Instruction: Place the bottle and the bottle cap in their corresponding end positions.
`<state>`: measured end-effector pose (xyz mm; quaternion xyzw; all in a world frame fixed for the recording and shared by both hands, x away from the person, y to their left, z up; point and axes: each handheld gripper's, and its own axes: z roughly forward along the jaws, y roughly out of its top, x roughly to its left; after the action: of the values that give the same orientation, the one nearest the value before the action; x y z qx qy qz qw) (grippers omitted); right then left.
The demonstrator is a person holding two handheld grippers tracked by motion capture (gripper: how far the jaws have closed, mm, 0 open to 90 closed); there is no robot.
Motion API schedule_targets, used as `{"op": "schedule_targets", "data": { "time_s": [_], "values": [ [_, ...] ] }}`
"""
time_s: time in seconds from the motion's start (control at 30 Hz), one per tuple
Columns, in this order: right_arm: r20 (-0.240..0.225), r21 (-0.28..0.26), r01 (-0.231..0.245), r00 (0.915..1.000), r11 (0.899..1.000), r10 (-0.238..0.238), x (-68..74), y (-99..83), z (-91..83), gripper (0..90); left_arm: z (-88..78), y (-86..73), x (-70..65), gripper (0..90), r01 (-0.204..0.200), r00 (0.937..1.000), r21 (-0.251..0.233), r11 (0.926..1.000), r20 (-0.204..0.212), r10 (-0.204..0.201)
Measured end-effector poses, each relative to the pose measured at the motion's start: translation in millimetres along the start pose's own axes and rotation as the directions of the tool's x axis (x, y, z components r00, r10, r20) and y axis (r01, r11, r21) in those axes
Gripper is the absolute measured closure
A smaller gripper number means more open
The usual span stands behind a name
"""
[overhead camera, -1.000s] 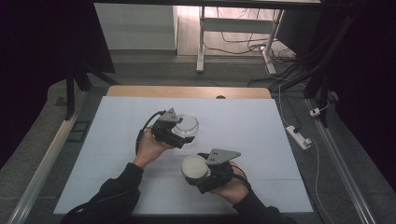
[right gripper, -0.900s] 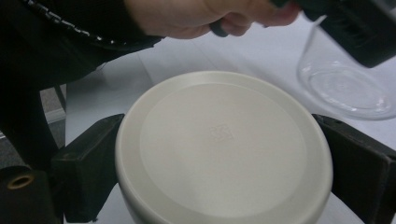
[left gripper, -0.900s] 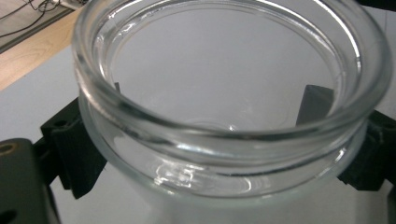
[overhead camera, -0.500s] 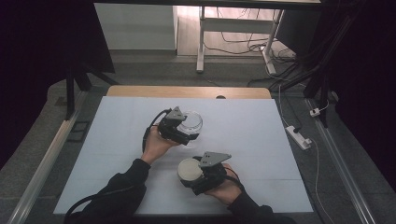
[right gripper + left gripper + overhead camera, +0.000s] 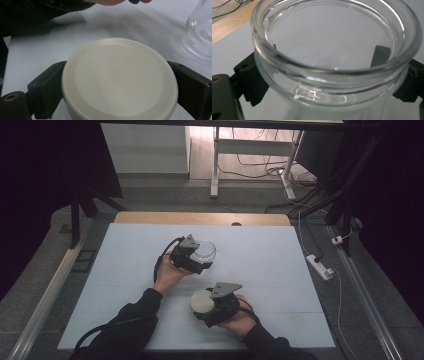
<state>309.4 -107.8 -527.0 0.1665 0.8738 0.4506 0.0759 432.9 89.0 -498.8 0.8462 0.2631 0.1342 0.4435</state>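
Pale blue-white covering spreads over the table (image 5: 125, 270) in front of us, with a bare wooden strip (image 5: 150, 218) along its far edge and a dim floor strewn with cables beyond; at the left, our left gripper (image 5: 200, 262) sits near the middle of the table, and its jaws are closed against the two sides of a clear glass jar (image 5: 204, 250), gripping it just under the thick rim; in the left gripper view the jar (image 5: 332, 50) stands open-mouthed and upright between the black jaws, and we see nothing inside it; to the right and nearer to us, our right gripper (image 5: 202, 307) holds a round cream lid (image 5: 202, 301), its jaws pressed to opposite edges of the disc; in the right gripper view the lid (image 5: 120, 80) lies flat and face up between the jaws, while the jar (image 5: 200, 22) stands apart at the upper right, resting on the table.
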Motion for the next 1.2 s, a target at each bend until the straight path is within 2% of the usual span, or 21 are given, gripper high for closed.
{"op": "schedule_targets", "data": {
  "time_s": [0.23,0.43,0.73,0.8,0.83,1.0,1.03,1.1,1.2],
  "values": [
    [-0.003,0.033,0.004,1.0,0.999,-0.004,-1.4,-2.0,6.3,7.5,4.9,-4.1,4.2,7.2,0.007,1.0,0.003,1.0,-0.007,-0.007],
    [-0.004,0.088,0.001,1.0,0.996,-0.001,-2.9,-3.5,13.2,7.4,9.9,-8.3,6.4,7.2,0.011,0.9999,0.007,0.9999,-0.006,-0.011],
    [0.019,0.118,0.005,0.9998,0.993,-0.007,-2.0,-3.1,16.5,6.7,12.8,-10.1,4.9,6.9,-0.015,0.9999,0.011,0.9998,-0.004,0.015],
    [0.024,0.117,0.006,0.9997,0.993,-0.009,-1.7,-3.0,16.5,5.1,12.7,-9.9,5.0,6.8,-0.017,0.9998,0.015,0.9997,-0.004,0.017],
    [0.026,0.114,0.003,0.9996,0.993,-0.006,-1.9,-3.1,16.2,3.7,12.4,-10.0,6.1,6.7,-0.004,1.0,0.021,0.9998,-0.002,0.005],
    [0.018,0.109,-0.024,0.9996,0.994,0.022,-3.6,-2.8,14.8,0.5,10.5,-10.1,6.3,4.7,0.008,0.9999,0.024,0.9997,-0.014,-0.008],
    [0.017,0.106,-0.021,0.9997,0.994,0.02,-3.5,-2.6,14.3,0.4,9.4,-8.1,5.7,3.4,0.017,0.9998,0.036,0.9992,-0.009,-0.016],
    [0.014,0.097,-0.021,0.9997,0.995,0.02,-3.1,-1.4,12.5,0.0,5.8,-7.0,6.0,2.3,0.026,0.9996,0.031,0.9992,0.004,-0.026],
    [0.013,0.081,-0.027,0.9996,0.996,0.026,-2.9,0.2,9.8,0.0,2.8,-6.6,6.1,1.3,0.036,0.9994,0.033,0.9988,0.001,-0.036]
  ]
}}
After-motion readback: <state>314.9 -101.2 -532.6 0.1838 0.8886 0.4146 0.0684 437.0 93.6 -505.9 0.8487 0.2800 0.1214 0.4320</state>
